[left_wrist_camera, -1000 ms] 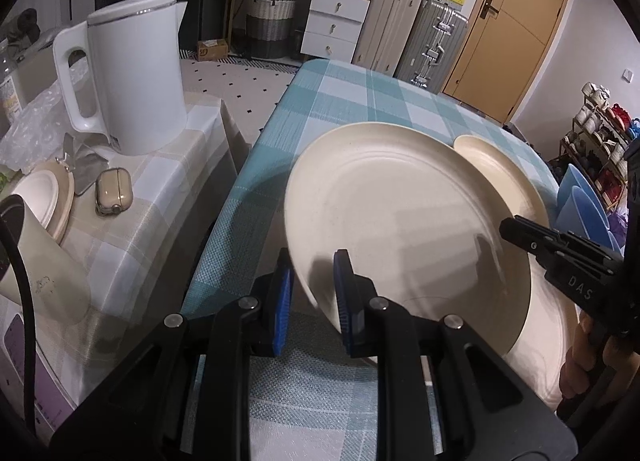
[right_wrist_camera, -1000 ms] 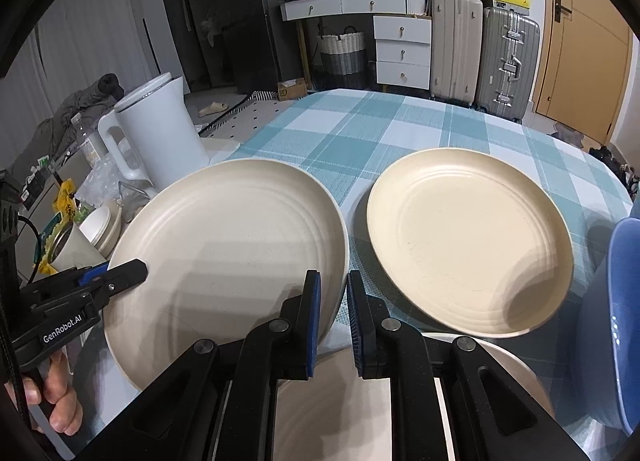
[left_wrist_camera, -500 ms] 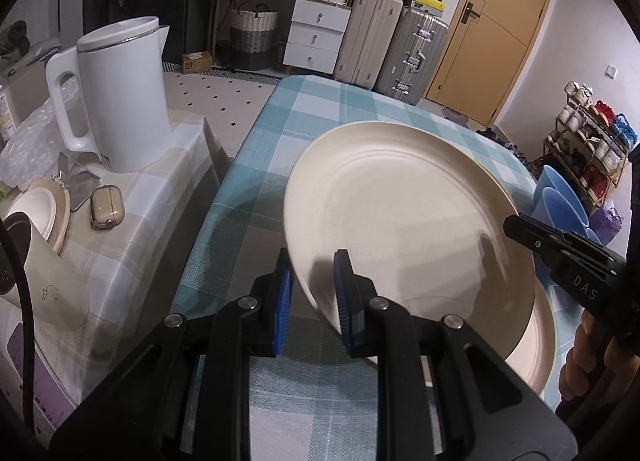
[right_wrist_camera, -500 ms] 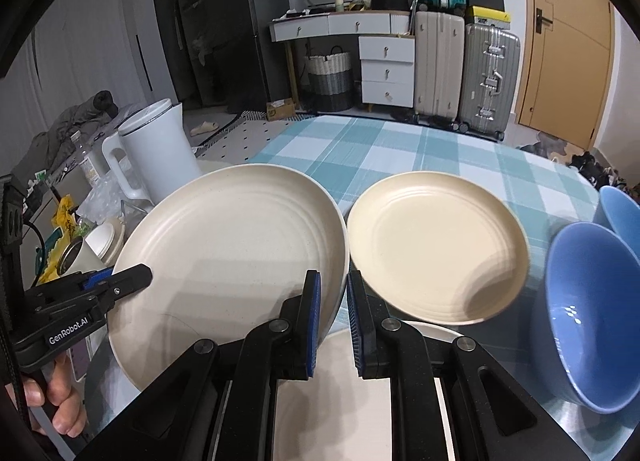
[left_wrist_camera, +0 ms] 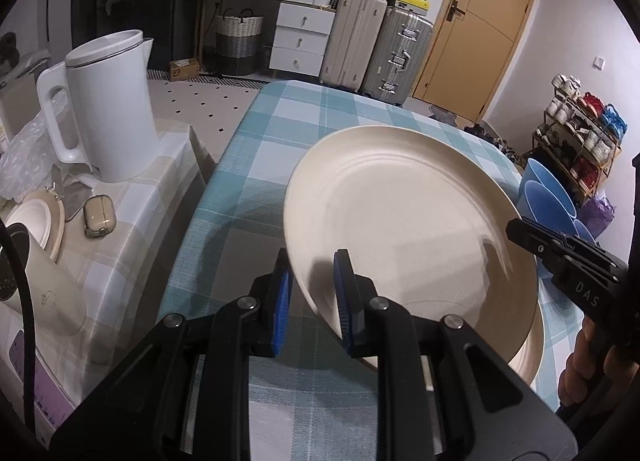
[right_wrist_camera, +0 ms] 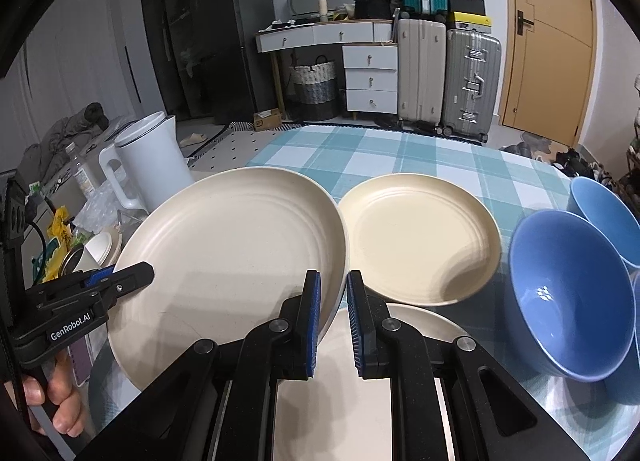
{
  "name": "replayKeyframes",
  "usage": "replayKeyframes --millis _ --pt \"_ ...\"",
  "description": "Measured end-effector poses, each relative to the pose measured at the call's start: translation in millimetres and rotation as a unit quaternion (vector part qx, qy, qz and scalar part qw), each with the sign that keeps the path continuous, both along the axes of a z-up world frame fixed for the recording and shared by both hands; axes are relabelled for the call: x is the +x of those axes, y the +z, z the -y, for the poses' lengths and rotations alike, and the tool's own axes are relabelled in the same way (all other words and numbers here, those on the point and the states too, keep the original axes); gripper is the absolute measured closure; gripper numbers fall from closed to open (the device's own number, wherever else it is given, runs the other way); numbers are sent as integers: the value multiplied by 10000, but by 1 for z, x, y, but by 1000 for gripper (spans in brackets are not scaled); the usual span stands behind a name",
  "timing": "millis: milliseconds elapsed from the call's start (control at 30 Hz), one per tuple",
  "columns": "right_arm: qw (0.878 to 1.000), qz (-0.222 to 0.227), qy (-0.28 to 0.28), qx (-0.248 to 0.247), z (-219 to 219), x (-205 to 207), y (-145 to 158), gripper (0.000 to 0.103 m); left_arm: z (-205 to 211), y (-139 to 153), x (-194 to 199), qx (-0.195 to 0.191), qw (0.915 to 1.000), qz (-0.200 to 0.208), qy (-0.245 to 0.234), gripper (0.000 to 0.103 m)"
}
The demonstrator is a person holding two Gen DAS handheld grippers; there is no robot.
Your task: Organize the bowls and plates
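The lifted plate (left_wrist_camera: 404, 217) hid most of the plate beneath it (left_wrist_camera: 530, 349), leaving only a crescent of rim. A third plate (right_wrist_camera: 416, 237) was wholly out of sight from the left camera. The farthest bowl (right_wrist_camera: 608, 213) was cut off by the picture's edge. Labels on the bottle (right_wrist_camera: 82, 175) were too small to read.

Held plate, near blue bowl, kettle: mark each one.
held plate (right_wrist_camera: 224, 261), right wrist view, on its inner face
near blue bowl (right_wrist_camera: 568, 293), right wrist view, on its inside wall
kettle (left_wrist_camera: 108, 109), left wrist view, on its white body
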State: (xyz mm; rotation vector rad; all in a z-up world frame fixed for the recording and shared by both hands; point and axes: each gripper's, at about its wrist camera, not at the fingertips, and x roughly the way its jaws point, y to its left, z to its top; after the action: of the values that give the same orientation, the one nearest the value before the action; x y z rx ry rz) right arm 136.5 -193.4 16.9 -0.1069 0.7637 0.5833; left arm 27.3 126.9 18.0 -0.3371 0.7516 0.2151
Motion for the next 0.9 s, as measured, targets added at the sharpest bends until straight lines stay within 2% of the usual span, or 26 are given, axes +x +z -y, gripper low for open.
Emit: replayKeyframes --millis 633,900 --pt "9990 -4 -410 158 46 -9 6 89 48 7 3 155 9985 20 -530 86" --pt "9985 -27 -507 209 57 -11 6 89 56 10 3 180 9978 13 -645 86"
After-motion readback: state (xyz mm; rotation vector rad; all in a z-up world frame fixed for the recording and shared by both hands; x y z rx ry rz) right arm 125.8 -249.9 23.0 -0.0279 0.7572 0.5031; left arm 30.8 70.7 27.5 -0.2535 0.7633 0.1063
